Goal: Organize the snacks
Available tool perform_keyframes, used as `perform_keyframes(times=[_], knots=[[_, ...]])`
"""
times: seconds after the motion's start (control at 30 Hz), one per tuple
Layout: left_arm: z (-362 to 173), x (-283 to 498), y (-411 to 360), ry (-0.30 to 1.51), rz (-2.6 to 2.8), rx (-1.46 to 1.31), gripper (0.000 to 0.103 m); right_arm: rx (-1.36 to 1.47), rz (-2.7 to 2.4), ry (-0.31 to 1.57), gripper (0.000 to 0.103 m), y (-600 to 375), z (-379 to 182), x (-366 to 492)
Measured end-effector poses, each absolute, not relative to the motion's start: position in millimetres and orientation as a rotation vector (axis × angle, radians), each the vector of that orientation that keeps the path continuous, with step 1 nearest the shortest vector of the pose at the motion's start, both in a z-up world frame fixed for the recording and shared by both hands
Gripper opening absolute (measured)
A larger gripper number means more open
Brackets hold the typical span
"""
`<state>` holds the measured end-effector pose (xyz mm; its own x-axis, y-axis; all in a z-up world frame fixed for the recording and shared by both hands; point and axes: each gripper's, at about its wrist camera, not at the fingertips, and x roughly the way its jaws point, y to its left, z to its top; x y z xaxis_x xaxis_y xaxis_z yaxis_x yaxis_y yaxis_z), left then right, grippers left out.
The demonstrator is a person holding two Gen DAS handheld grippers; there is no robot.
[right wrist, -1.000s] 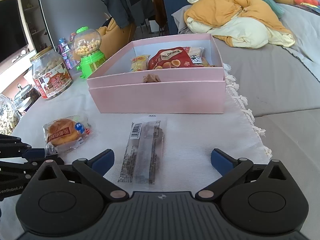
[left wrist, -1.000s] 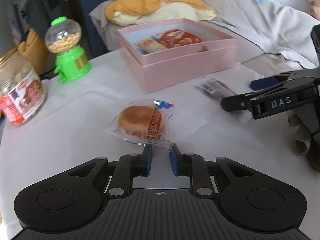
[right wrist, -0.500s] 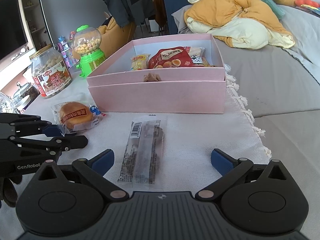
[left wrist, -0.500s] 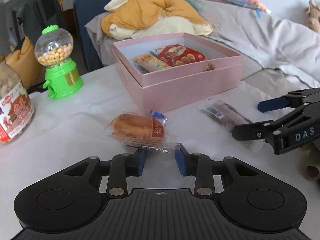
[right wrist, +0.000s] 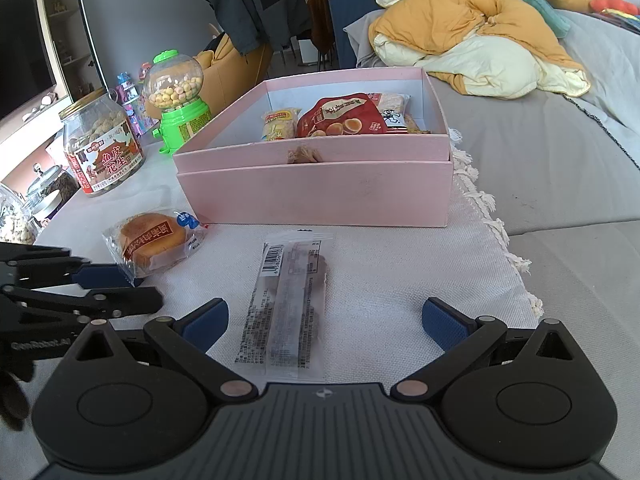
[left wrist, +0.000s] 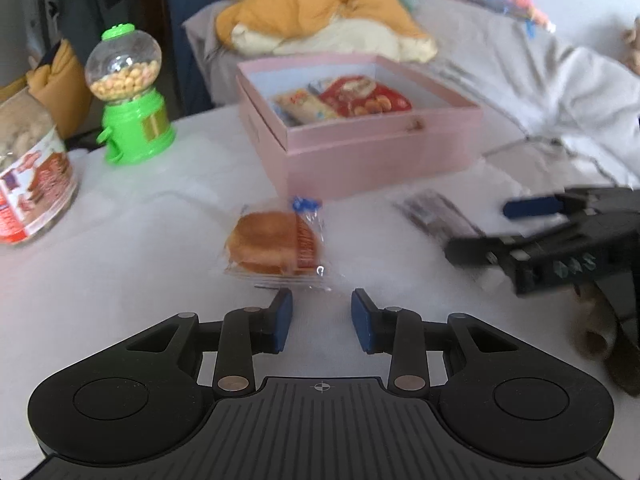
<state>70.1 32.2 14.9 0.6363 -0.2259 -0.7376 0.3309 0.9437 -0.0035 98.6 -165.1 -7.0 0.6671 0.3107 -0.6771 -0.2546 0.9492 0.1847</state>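
Observation:
A wrapped round cake lies on the white tablecloth, also in the right wrist view. My left gripper is open, just short of the wrapper's near edge; it also shows in the right wrist view. A long clear packet of dark snacks lies between the open fingers of my right gripper, which shows blurred in the left wrist view. A pink box behind holds a red bag and a yellow packet.
A green candy dispenser and a peanut jar stand at the left. More glass jars sit at the far left edge. A grey bed with orange bedding lies beyond the fringed cloth edge.
My left gripper has opened wider, letting go of the cake wrapper's edge. The cake has been dragged closer to the pink box. The right gripper has stayed still over the long packet.

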Motion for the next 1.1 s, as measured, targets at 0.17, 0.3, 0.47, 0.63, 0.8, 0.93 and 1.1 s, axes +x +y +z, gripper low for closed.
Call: perform_keyframes(times=[0.17,0.3,0.47,0.63,0.8,0.93,1.1], knots=[[40,38,29,0.734,-0.302,0.165,0.039,0.074,0.319,0.778,0.103,-165,-7,99],[48,64,27,0.653,-0.192,0.188,0.038,0.071,0.318,0.778,0.103,-165,-8,98],[18,113,5,0.733,-0.186,0.288,0.057,0.073,0.319,0.778,0.103,-166,-8,98],[12,125,6,0.755,-0.196,0.3,0.075,0.07,0.318,0.778,0.103,-165,-8,98],[4,132,28,0.807,-0.215,0.143,0.079,0.052,0.314,0.779,0.103,-163,-8,97],[2,128,28,0.787,-0.221,0.146,0.079,0.044,0.312,0.78,0.103,-163,-8,97],[2,128,30,0.783,-0.23,0.133,0.079,0.037,0.308,0.78,0.103,-161,-8,96]])
